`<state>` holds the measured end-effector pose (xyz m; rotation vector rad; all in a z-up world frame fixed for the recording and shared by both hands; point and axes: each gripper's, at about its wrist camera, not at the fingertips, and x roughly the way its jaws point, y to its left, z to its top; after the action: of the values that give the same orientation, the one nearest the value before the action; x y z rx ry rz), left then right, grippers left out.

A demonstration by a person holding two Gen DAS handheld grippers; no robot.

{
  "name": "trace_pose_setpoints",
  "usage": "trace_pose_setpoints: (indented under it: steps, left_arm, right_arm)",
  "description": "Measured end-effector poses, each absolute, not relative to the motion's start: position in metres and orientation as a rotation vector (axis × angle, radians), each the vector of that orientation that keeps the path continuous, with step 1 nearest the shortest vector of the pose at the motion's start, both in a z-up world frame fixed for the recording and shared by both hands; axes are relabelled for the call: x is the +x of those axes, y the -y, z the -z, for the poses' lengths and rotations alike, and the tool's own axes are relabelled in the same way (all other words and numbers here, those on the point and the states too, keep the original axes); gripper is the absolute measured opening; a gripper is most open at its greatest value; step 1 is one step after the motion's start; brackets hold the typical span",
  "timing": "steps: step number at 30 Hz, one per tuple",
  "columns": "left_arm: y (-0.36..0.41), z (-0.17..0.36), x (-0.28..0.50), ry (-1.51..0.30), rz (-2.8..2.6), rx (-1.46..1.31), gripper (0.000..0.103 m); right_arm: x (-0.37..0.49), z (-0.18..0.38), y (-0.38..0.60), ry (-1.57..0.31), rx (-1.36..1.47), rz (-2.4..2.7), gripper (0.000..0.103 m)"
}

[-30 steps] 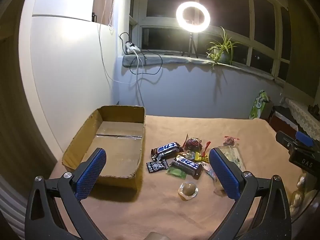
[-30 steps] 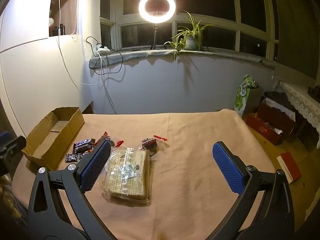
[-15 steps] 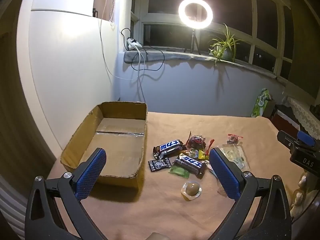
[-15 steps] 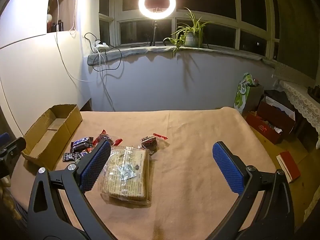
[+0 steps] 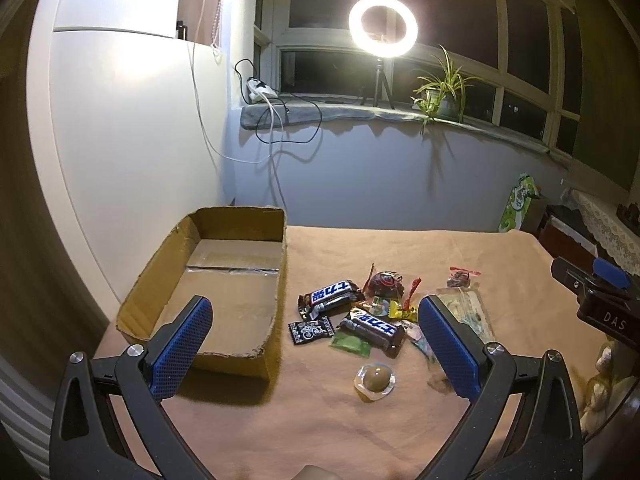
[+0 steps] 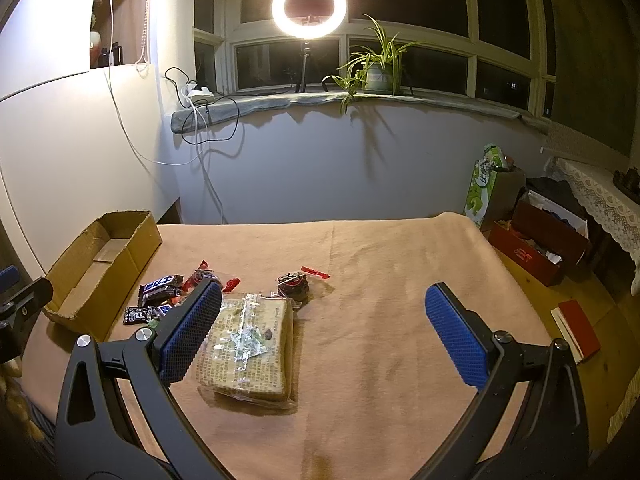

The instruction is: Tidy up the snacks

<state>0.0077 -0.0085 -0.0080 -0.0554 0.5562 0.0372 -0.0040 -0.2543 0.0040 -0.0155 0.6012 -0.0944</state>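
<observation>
An open cardboard box [image 5: 240,220] sits empty at the table's left; it also shows in the right wrist view [image 6: 132,236]. Right of it lie two dark chocolate bars [image 5: 328,296] [image 5: 374,326], a small black packet [image 5: 311,330], a round clear-wrapped sweet [image 5: 375,378] and several small candies. A large clear-wrapped cracker pack [image 6: 250,344] lies further right, with a dark red-tied candy [image 6: 294,284] behind it. My left gripper [image 5: 316,352] is open and empty, above the table before the box and bars. My right gripper [image 6: 324,332] is open and empty over the cracker pack.
The table has a tan cloth [image 6: 380,264]. A windowsill with a ring light [image 6: 309,3], a plant [image 6: 376,72] and cables runs behind. Boxes and a green bag [image 6: 486,184] stand on the floor at the right. A white cabinet [image 5: 120,140] is at the left.
Both views have risen and drawn back slightly; the snacks and box sit a little lower and farther in the frames. Nothing was picked up; both grippers stay open.
</observation>
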Motion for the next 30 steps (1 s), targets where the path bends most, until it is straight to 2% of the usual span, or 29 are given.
trace_pose_setpoints:
  steps: [30]
  left_arm:
    - [0.013, 0.0093, 0.0056, -0.559, -0.026, -0.058, 0.102]
  right_arm:
    - [-0.0054, -0.0049, 0.2487, -0.608, -0.032, 0.088, 0.103]
